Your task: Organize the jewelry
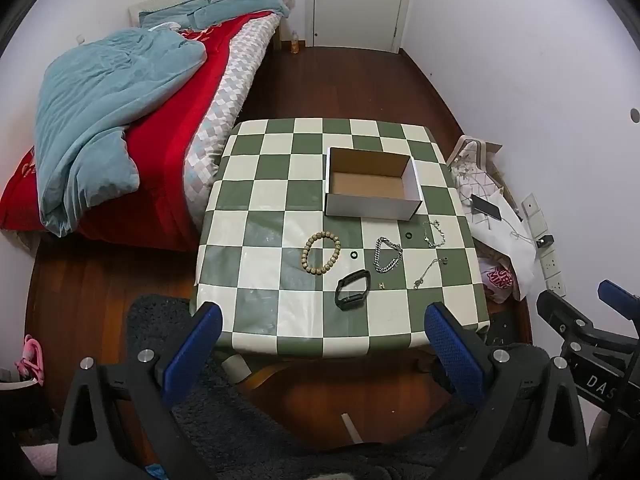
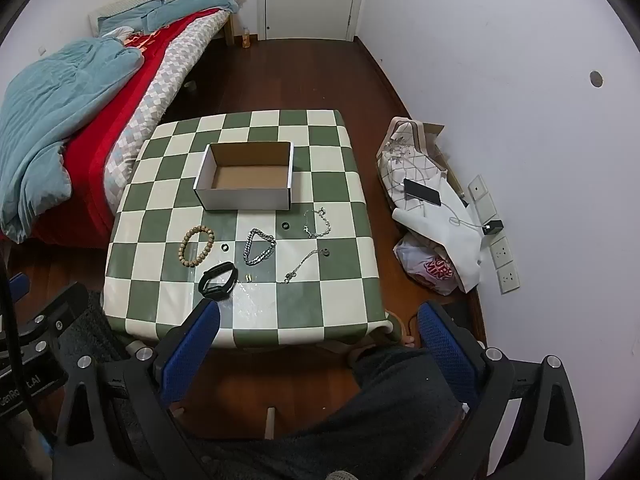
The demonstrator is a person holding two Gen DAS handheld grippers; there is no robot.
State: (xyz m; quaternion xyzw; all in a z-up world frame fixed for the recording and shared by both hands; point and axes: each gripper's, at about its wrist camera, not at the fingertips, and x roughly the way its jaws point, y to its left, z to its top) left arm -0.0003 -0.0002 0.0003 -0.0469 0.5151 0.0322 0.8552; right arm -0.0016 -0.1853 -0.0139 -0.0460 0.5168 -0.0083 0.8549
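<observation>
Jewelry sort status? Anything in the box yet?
Nothing done: the box looks empty. Nothing in hand: left hand-held gripper and right hand-held gripper are open, short of the table. Left: bead bracelet, black band, silver chain, thinner chains and rings.

Each gripper, the left gripper (image 1: 324,340) and the right gripper (image 2: 320,340), has a matte black frame with triangular cut-outs and round silver screws near the finger roots. The fingers (image 1: 192,350) carry blue, mesh-textured pads (image 2: 448,350). White lettering marks the black bodies. Dark grey trousers (image 2: 400,408) cover the person's leg.
</observation>
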